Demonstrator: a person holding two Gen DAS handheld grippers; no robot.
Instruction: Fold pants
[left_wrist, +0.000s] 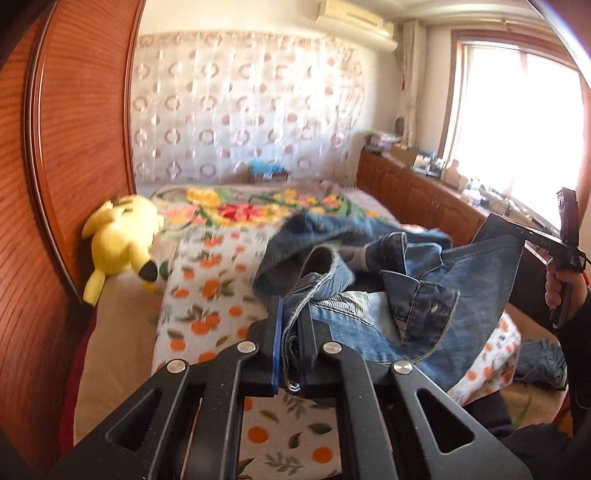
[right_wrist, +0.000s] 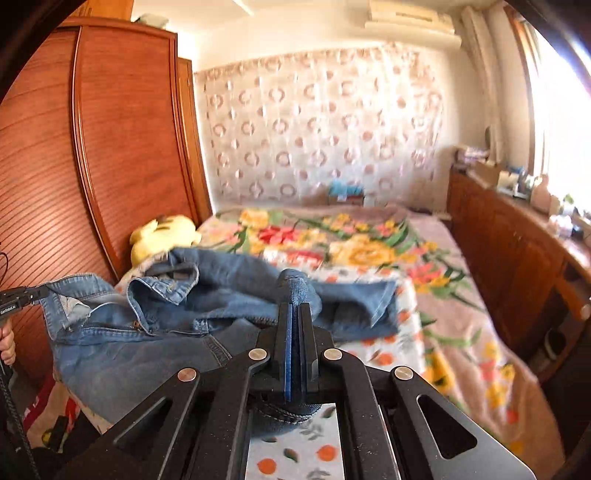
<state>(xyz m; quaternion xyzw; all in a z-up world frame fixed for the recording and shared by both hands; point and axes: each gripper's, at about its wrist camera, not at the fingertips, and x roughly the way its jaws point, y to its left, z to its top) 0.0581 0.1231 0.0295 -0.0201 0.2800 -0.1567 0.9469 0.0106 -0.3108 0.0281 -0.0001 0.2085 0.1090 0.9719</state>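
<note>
The crumpled blue denim pants (left_wrist: 369, 295) are held slung above the near edge of the orange-print bedsheet (left_wrist: 207, 314), waistband stretched sideways between the left gripper (left_wrist: 290, 343) and right gripper (right_wrist: 295, 343), both clamped on denim, legs trailing toward the bed's far end.

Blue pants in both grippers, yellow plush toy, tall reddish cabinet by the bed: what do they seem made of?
The blue pants: faded denim, by the twill weave, pale topstitching and metal rivet. The yellow plush toy: soft, fuzzy fabric, probably stuffed. The tall reddish cabinet: glossy wood or wood veneer, judging by the striped grain; which one is unclear.
</note>
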